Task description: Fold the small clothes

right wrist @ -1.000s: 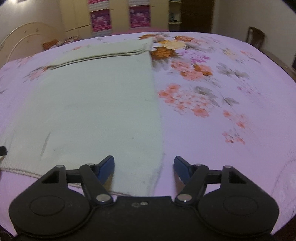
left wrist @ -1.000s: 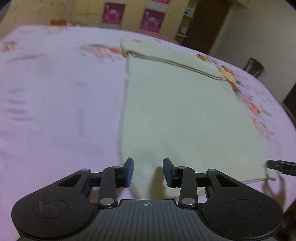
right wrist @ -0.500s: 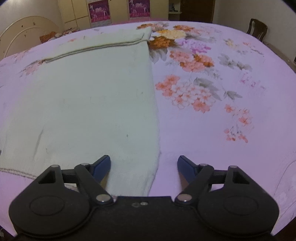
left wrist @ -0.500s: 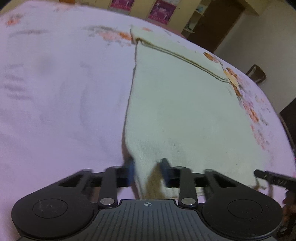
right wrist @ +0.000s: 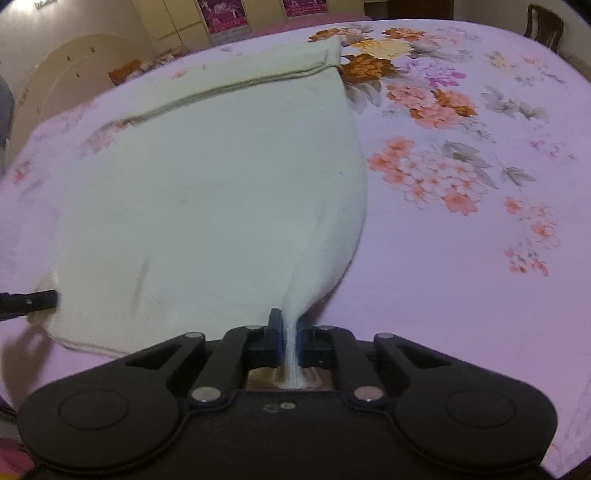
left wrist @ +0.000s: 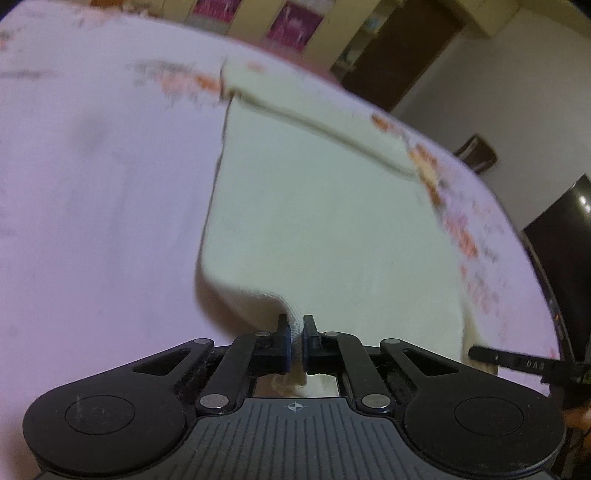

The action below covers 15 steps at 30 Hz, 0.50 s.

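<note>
A pale cream cloth (left wrist: 325,206) lies spread on the pink floral bedsheet (left wrist: 92,206); its far end is folded over in a band. It also shows in the right wrist view (right wrist: 207,192). My left gripper (left wrist: 294,338) is shut on the cloth's near left corner and holds it raised. My right gripper (right wrist: 290,334) is shut on the near right corner, which rises in a pinched ridge. The right gripper's finger shows at the right edge of the left wrist view (left wrist: 517,363); the left gripper's finger shows at the left edge of the right wrist view (right wrist: 27,301).
The sheet (right wrist: 461,184) has orange and purple flower prints to the right of the cloth. A wooden chair (right wrist: 545,24) stands beyond the far right edge. Cupboards with pink posters (left wrist: 295,24) and a dark doorway (left wrist: 399,55) are behind.
Both grippers went from open over the cloth's near corners to shut on them. The near edge of the cloth has lifted off the sheet at both corners.
</note>
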Each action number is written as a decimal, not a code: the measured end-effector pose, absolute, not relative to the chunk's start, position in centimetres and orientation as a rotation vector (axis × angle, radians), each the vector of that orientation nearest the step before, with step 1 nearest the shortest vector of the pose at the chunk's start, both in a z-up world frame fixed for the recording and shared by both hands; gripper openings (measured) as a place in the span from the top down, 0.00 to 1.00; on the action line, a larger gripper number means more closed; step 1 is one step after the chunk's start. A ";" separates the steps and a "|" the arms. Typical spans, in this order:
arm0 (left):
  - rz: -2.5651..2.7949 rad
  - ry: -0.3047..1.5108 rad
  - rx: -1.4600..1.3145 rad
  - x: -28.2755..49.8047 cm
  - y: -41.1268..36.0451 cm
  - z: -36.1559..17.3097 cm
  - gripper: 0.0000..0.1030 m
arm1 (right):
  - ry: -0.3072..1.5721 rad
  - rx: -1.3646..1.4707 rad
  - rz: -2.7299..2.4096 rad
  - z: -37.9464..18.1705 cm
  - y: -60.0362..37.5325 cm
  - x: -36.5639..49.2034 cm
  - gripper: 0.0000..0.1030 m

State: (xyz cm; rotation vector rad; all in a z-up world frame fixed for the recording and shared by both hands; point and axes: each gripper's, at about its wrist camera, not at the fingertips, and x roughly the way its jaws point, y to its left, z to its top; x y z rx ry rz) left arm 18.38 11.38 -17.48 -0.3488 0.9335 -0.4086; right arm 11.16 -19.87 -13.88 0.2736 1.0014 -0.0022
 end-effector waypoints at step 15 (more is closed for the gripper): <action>-0.380 0.713 -0.416 32.9 9.7 -12.8 0.95 | 0.712 0.316 0.040 -7.6 -23.3 23.2 0.93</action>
